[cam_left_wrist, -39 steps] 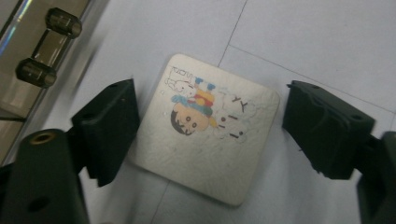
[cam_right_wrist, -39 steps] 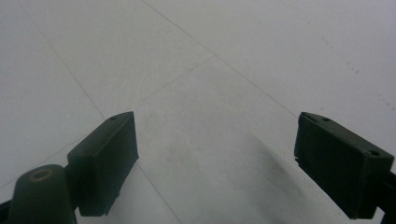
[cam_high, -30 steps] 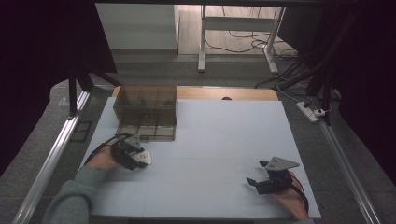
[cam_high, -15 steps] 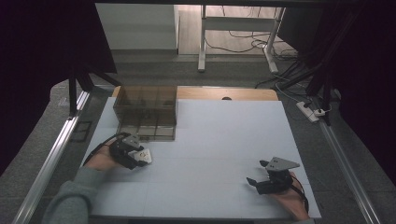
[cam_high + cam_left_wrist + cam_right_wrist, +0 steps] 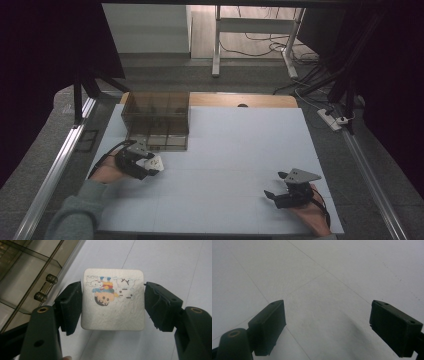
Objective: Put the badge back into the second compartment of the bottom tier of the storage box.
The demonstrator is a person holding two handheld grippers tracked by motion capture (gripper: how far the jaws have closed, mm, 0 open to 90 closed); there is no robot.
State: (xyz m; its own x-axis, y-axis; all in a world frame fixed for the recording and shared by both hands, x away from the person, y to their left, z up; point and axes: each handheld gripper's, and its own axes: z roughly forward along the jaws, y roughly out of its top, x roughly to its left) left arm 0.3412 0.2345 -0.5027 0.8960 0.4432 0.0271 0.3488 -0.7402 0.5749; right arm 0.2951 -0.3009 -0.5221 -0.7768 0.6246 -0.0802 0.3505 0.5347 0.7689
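Nearest us, our right gripper [image 5: 281,186] rests on the white table [image 5: 235,150], jaws spread wide with nothing between them, well apart from the smoked drawer box [image 5: 157,120]. Our left gripper [image 5: 150,167] clamps a white square tile [image 5: 113,300] with cartoon print, held just in front of that box.
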